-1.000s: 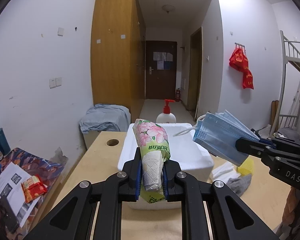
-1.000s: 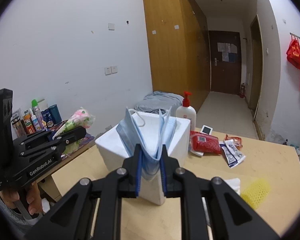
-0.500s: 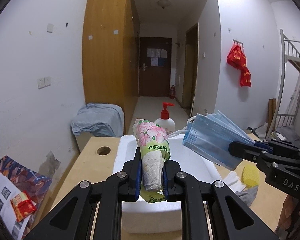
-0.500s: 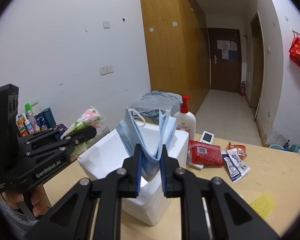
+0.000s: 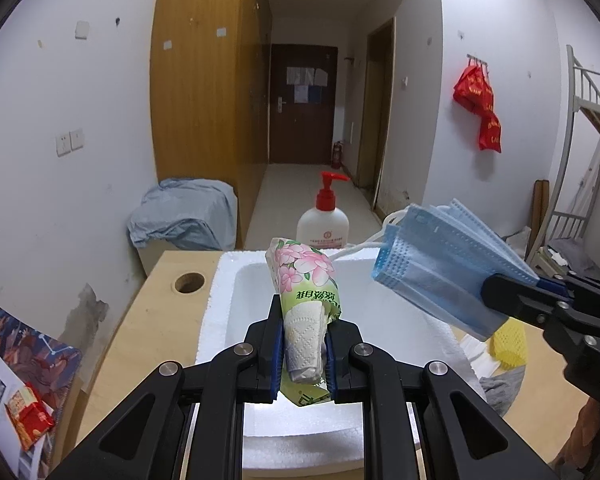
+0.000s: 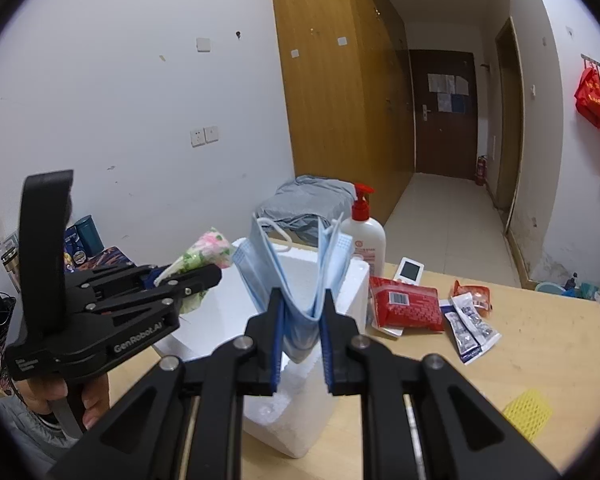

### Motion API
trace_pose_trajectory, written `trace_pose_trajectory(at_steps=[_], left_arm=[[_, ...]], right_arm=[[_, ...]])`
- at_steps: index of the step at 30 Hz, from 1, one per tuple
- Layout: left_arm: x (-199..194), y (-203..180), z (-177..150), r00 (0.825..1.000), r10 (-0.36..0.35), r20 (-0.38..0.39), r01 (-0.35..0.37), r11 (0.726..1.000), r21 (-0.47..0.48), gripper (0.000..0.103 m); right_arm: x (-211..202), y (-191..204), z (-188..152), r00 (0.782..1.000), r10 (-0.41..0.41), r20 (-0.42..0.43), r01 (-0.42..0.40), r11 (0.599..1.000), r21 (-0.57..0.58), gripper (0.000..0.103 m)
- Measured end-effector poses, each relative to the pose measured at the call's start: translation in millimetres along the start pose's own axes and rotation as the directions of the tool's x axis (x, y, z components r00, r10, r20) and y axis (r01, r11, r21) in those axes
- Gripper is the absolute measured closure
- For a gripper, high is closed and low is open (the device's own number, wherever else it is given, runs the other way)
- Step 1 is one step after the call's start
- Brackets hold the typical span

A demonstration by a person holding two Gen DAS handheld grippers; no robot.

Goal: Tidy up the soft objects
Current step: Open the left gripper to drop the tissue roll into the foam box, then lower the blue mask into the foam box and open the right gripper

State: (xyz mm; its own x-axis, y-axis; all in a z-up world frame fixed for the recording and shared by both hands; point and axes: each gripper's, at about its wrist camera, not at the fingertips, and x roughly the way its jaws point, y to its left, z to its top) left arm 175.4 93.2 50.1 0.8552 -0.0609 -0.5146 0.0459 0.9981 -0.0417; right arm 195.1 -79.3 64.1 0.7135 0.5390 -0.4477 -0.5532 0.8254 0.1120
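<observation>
1. Left tongs point(image 5: 303, 354) clamped on a floral tissue pack point(image 5: 305, 292), held upright above the open white foam box point(image 5: 216, 312); right tongs point(image 6: 300, 332) pinched on a folded stack of blue face masks point(image 6: 296, 276), also raised over the box.
2. Likely step in hand: dropping both soft items into the box. Best done by lowering each well inside the cavity before easing the grip, one side at a time, so neither pair of tongs knocks the other.
3. Worth watching: white ear loops point(image 5: 364, 246) hanging free off the masks, apt to snag on the box rim or on the tissue pack just beside them.
4. Masks limp and fanned at the top; better laid flat than dropped on edge.
5. On the wooden desk point(image 6: 540, 344): a red-pump lotion bottle point(image 6: 364, 236) just behind the box, a red packet point(image 6: 408, 308), small sachets point(image 6: 470, 328), a yellow mesh piece point(image 6: 528, 410), a round cable hole point(image 5: 189, 281).
6. Beyond: white walls, a tall wooden wardrobe point(image 5: 208, 92), a corridor to a dark door point(image 5: 302, 104), red bags point(image 5: 480, 104) hung on the wall, a bunk-bed frame point(image 5: 580, 184) at right.
</observation>
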Motion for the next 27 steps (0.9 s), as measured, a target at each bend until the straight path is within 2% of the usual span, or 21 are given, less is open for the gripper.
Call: trace_pose_trajectory(at_steps=[9,12,13,17,20,27], left_arm=[[15,-5,1,0.998,-0.006,-0.055,0.006,1.0,0.005,0.085],[14,-8,1,0.999,0.01,-0.038,-0.01,1.0,0.022,0.077],[13,-10,1,0.999,0.017,-0.031,-0.016,1.0,0.025,0.071],[10,-10,1,0.998,0.065,-0.013,-0.065,0.998,0.025,0.025],[3,-6,0,0.996,0.087,0.026,-0.088,0.996,0.005,0.017],[-4,-1,-2,0.994,0.104,0.036,-0.104,0.995,-0.009,0.016]], right_arm=[[0,0,1,1.0,0.0,0.001,0.0,1.0,0.002,0.083],[1,0,1,1.0,-0.002,-0.002,0.002,1.0,0.002,0.083],[1,0,1,1.0,-0.003,-0.002,0.003,1.0,0.002,0.083],[-2,-2,3,1.0,-0.008,0.004,0.008,1.0,0.008,0.083],[-2,-3,3,1.0,-0.011,0.005,0.011,1.0,0.012,0.083],[-1,1,3,1.0,-0.008,0.003,0.008,1.0,0.007,0.083]])
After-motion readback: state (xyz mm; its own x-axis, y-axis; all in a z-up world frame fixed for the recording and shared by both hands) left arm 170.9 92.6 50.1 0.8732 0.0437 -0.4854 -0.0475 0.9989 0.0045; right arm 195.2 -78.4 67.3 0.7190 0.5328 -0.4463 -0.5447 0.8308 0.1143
